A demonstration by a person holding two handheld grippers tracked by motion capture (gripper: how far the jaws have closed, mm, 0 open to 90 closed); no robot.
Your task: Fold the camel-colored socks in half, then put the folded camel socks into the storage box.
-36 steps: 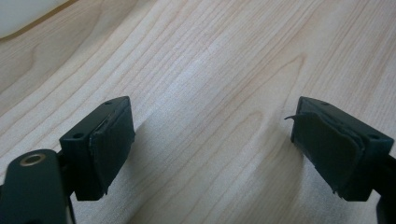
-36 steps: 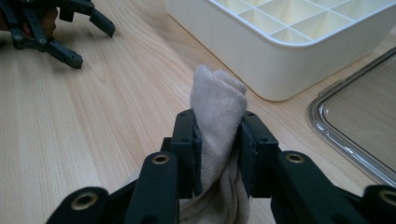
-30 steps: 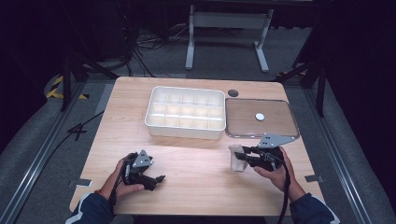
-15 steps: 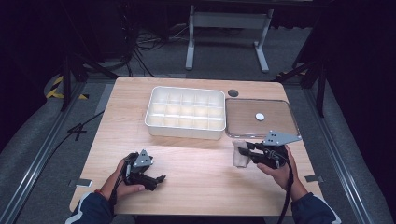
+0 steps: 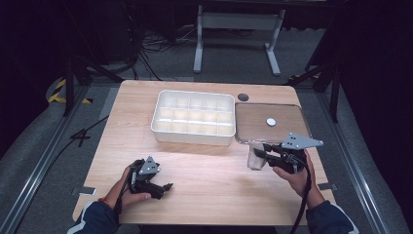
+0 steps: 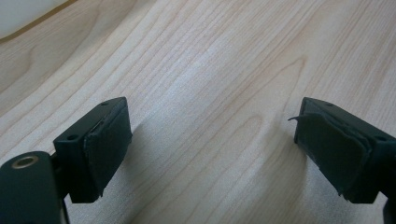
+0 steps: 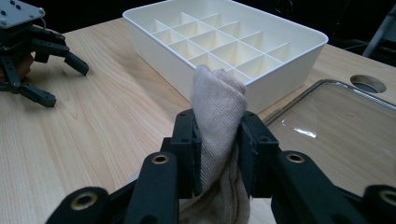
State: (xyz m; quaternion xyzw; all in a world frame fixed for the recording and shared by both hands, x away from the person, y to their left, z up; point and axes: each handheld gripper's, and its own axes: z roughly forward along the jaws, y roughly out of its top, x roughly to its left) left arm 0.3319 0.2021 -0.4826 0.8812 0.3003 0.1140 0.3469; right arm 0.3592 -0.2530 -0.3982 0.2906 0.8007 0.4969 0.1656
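Since the beige cloth [image 7: 217,112] is soft, light and floppy, the right gripper [image 7: 219,154] pinches it mid-fold, jaws closed on it, just above the table [image 5: 204,165] beside the clear lid [image 5: 272,122], while the left gripper [image 6: 215,149] rests wide open, empty.

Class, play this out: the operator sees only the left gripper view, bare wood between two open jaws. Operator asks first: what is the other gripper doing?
Observer: The right gripper is shut on a beige cloth, pinched between its jaws.
Operator: What lies ahead of it?
Observer: A white divided tray, its compartments empty as far as can be seen.
Operator: Anything beside that tray?
Observer: A clear flat lid lies against the tray's right side, with a small white disc at its middle.
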